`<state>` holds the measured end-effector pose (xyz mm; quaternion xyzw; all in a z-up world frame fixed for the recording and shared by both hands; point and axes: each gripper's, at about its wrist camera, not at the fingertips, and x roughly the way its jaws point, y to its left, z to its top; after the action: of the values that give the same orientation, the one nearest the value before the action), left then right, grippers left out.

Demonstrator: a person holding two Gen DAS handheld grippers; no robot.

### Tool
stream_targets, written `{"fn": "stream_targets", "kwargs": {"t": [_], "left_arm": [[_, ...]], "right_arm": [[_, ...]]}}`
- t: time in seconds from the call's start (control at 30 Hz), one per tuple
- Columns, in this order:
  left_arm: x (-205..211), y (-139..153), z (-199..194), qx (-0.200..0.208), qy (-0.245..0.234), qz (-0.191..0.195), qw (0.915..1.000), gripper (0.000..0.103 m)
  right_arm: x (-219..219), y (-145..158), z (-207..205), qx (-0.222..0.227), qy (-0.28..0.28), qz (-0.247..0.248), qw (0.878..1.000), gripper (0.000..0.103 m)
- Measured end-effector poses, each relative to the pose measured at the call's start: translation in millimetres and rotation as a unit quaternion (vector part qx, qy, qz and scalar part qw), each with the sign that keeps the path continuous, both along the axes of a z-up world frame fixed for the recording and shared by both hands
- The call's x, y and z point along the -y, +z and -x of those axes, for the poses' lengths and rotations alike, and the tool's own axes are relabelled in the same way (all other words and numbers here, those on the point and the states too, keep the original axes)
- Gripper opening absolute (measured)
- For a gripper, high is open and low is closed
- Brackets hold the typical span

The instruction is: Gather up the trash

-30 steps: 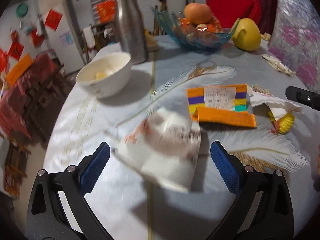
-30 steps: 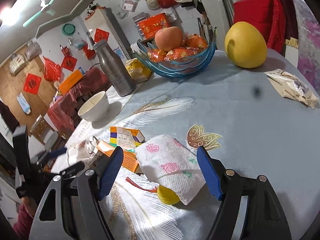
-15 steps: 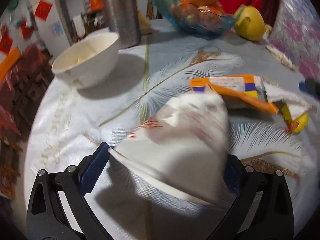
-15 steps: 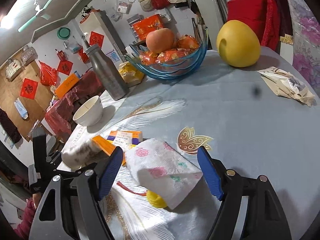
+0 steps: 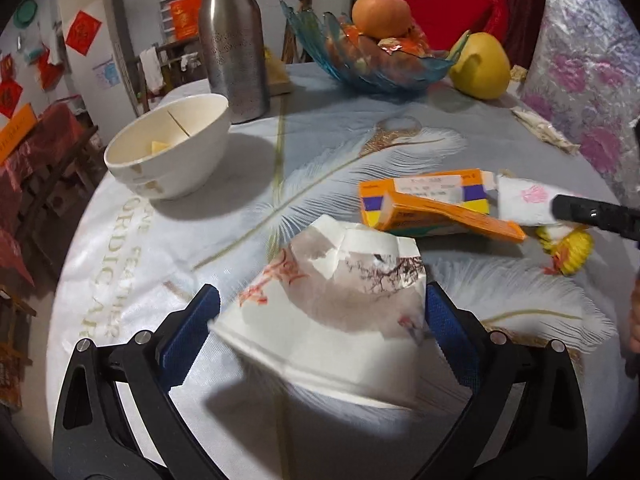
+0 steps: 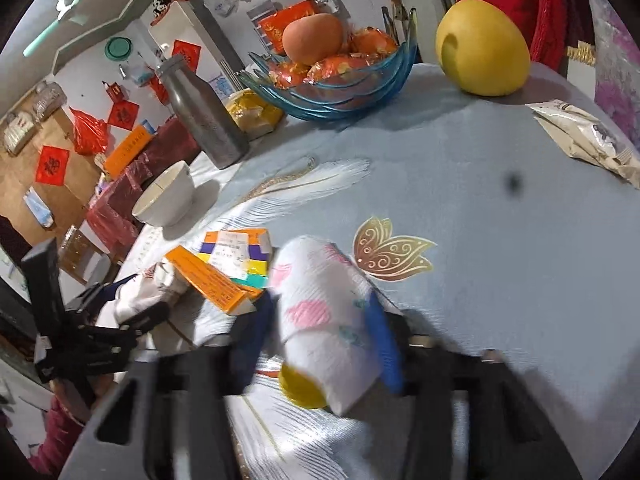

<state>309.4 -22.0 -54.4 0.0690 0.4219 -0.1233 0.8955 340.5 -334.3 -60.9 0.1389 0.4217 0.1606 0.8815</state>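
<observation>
Both arms look to be at the pick-up stage, each going for its own piece of rubbish on the feather-printed blue tablecloth surface [image 5: 120,240].

Right between the blue pads of the left gripper [image 5: 320,320] sits a crumpled white paper cup with a red-and-brown ink print [image 5: 340,300], lying on its side. The far pad touches or nearly touches the cup's edge, the near pad stands just off it; the jaws are spread and not yet biting. My guess is the next move is simply to squeeze until the cup gives a little, then lift.

The right gripper [image 6: 320,324] is blurred, but its jaws look drawn in against a folded white paper towel with pink flower prints [image 6: 324,312], pinching it from both sides. Just under the towel, on the gripper's near side, a small yellow round thing [image 6: 300,388] peeps out; I cannot tell what it is. It may need a separate grab, since lifting the towel would leave it behind.

Just past both grippers lies an orange cardboard box with purple and yellow stripes [image 5: 432,208], likely the next candidate.

Further off stand a white ceramic bowl [image 5: 168,152], a steel flask [image 5: 232,40], a blue glass fruit bowl [image 6: 332,80] and a big yellow pomelo [image 6: 484,48]; these are not rubbish, by the look of them. I see no bin in either view, so where to carry things is unclear.
</observation>
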Motion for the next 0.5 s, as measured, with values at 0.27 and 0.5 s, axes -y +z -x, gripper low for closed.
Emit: {"fn": "stream_targets", "kwargs": {"t": [0.27,0.5], "left_arm": [[-2,-10,-17,-0.049,-0.016,0.036,0.9980,0.096],[-10,-4,-9,-0.025,0.003,0.051,0.9984,0.089]], "right_arm": [[3,6,2,0.013,-0.004,-0.002,1.000,0.017],[13,16,6,0.033,-0.016,-0.025,0.999,0.017]]}}
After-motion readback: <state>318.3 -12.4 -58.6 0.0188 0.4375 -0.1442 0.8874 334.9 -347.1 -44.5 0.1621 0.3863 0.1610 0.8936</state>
